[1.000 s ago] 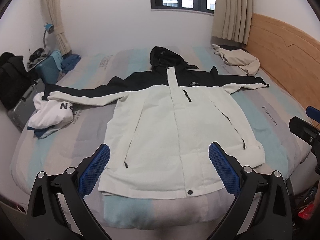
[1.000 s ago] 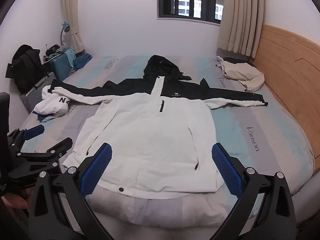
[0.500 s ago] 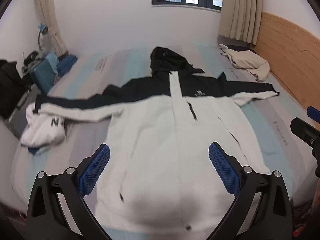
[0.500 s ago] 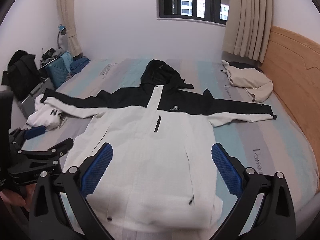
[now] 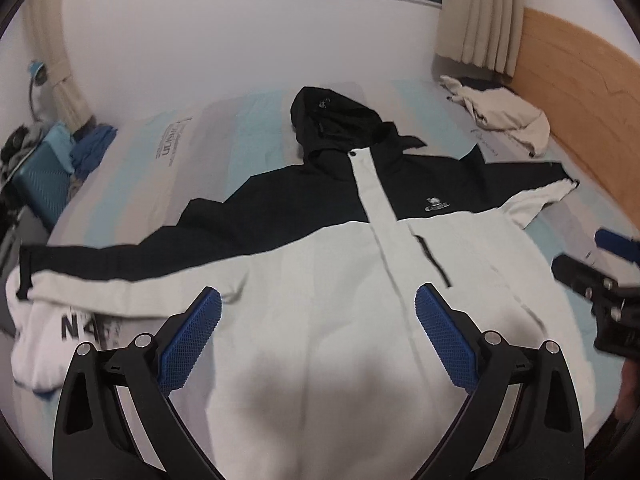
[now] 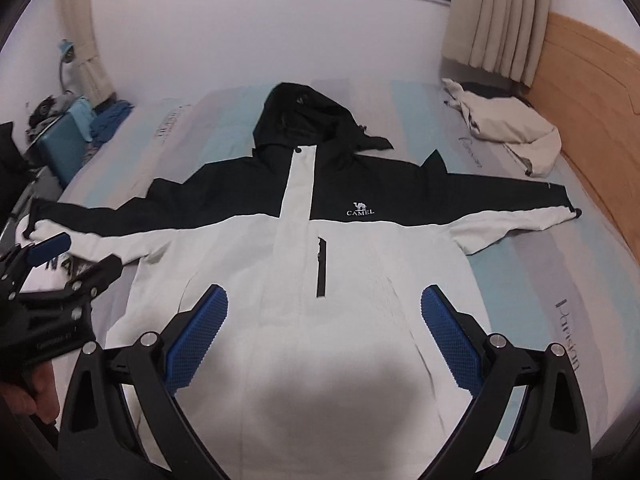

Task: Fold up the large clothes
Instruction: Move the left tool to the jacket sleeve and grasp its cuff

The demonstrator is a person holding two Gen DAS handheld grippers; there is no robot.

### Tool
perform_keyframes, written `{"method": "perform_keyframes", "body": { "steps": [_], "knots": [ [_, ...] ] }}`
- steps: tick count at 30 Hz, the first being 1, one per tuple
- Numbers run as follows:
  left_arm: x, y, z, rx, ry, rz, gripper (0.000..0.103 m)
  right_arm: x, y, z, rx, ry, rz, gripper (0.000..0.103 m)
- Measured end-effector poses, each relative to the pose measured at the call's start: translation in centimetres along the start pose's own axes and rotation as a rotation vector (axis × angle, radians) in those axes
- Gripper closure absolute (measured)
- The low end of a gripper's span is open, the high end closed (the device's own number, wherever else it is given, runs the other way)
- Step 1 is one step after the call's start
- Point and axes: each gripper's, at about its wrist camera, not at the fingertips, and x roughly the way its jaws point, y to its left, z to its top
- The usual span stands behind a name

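A black and white hooded jacket (image 5: 320, 280) lies face up on the bed, sleeves spread to both sides; it also shows in the right wrist view (image 6: 320, 248). My left gripper (image 5: 316, 336) is open and empty, hovering over the jacket's lower left front. My right gripper (image 6: 324, 336) is open and empty over the jacket's lower right front. The right gripper also shows at the right edge of the left wrist view (image 5: 592, 264), and the left gripper at the left edge of the right wrist view (image 6: 60, 260).
The striped bed (image 6: 540, 280) has a wooden headboard (image 6: 592, 92) on the right. A cream garment (image 6: 508, 128) lies at the far right corner. A white printed garment (image 5: 48, 336) lies under the left sleeve. A blue suitcase (image 6: 68, 144) and bags stand at the left.
Both grippers have moved forward over the bed, closer to the jacket; its hem has passed out of view below. Both stay open.
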Motion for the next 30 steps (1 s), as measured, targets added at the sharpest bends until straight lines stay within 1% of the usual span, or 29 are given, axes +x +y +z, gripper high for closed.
{"method": "perform_keyframes", "body": {
  "steps": [4, 8, 13, 16, 19, 20, 22, 24, 25, 27, 28, 30],
  "knots": [
    [3.1, 2.8, 0.7, -0.049, 0.039, -0.015, 0.007, 2.5, 0.8, 1.6, -0.006, 0.024, -0.037, 0.009],
    [6.8, 5.7, 1.4, -0.099, 0.068, 0.003, 0.007, 5.0, 0.8, 3.1, -0.009, 0.035, -0.057, 0.009],
    [10.5, 10.1, 2.1, -0.172, 0.071, 0.062, 0.007, 9.7, -0.1, 4.8, -0.028, 0.063, -0.040, 0.009],
    [11.9, 14.2, 2.5, -0.230, 0.072, 0.129, 0.007, 12.7, -1.2, 5.7, -0.039, 0.088, -0.029, 0.009],
    [12.4, 19.8, 2.3, -0.304, 0.080, 0.205, 0.007, 16.3, -2.4, 6.8, -0.034, 0.140, -0.018, 0.009],
    [12.2, 22.2, 2.0, -0.330, 0.077, 0.247, 0.007, 17.7, -2.8, 7.2, -0.041, 0.158, -0.029, 0.009],
    [11.6, 27.0, 1.7, -0.348, 0.084, 0.310, 0.007, 20.0, -3.2, 8.0, -0.058, 0.195, -0.032, 0.009],
    [10.8, 31.1, 1.3, -0.361, 0.094, 0.353, 0.007, 22.5, -3.5, 8.8, -0.076, 0.234, -0.046, 0.009],
    [10.1, 33.9, 1.1, -0.372, 0.094, 0.385, 0.007, 23.4, -3.6, 9.3, -0.083, 0.246, -0.047, 0.009],
    [9.0, 38.3, 0.6, -0.400, 0.106, 0.434, 0.007, 24.7, -3.3, 10.0, -0.112, 0.250, -0.063, 0.009],
    [8.6, 40.1, 0.3, -0.419, 0.113, 0.443, 0.007, 25.2, -3.0, 10.3, -0.126, 0.250, -0.063, 0.009],
    [7.7, 44.5, -0.5, -0.460, 0.133, 0.484, 0.007, 26.3, -2.4, 10.7, -0.160, 0.252, -0.074, 0.009]
  ]
}}
